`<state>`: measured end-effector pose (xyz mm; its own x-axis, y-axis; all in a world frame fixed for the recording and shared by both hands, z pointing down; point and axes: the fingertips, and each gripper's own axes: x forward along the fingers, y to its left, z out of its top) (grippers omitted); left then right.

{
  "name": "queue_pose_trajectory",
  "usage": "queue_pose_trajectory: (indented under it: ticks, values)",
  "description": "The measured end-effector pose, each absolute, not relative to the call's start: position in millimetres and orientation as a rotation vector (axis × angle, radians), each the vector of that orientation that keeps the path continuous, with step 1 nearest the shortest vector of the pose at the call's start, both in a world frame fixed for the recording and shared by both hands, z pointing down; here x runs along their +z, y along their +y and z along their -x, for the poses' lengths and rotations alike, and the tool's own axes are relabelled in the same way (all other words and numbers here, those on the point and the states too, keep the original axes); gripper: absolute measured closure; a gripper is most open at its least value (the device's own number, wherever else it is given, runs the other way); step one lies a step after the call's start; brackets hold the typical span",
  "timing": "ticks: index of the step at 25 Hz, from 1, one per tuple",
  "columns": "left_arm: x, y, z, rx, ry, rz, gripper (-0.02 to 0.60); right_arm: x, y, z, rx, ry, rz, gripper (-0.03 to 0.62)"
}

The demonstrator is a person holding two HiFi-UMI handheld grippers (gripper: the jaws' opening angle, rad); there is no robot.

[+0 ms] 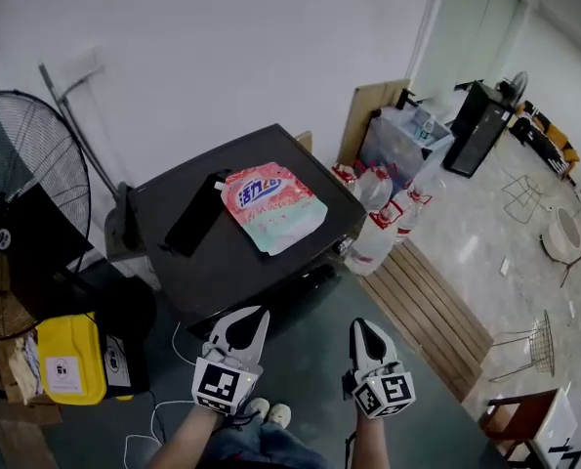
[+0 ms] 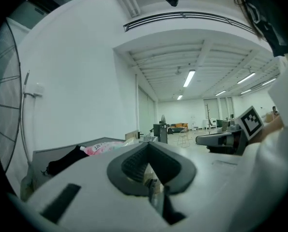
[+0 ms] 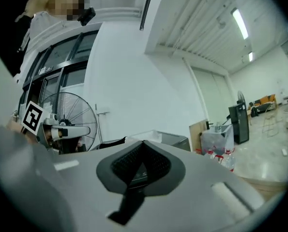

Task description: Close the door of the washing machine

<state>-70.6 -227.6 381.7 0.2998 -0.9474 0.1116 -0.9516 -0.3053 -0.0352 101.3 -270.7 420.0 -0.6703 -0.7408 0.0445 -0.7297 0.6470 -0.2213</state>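
Note:
The washing machine [image 1: 202, 262] is a dark box against the white wall, seen from above; its door does not show from here. On its lid lie a pink detergent pouch [image 1: 270, 206] and a black object [image 1: 197, 213]. My left gripper [image 1: 254, 318] and right gripper [image 1: 360, 328] hang side by side in front of the machine, both shut and empty, touching nothing. The left gripper view looks level across its closed jaws [image 2: 148, 146] to the pouch [image 2: 102, 148]. In the right gripper view the jaws [image 3: 143, 144] are shut, with the machine's top edge [image 3: 175, 140] beyond.
A large floor fan [image 1: 26, 184] and a yellow container [image 1: 67, 360] stand to the left. Water bottles [image 1: 378, 223] and a wooden slat platform [image 1: 436, 311] lie right of the machine. White cables trail on the floor by my feet [image 1: 266, 413].

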Motion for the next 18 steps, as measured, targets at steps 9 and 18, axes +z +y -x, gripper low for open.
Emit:
queue_pose_trajectory:
  ticks: [9,18]
  values:
    - [335.4,-239.0,35.9,0.087,-1.778,-2.653,0.575,351.1,-265.2,-153.1,-0.135,2.656,1.402,0.583]
    - [317.1,-244.0,25.7,0.044,-1.759,-2.711,0.575,328.8,-258.5,-164.5,-0.033,2.610,1.474,0.584]
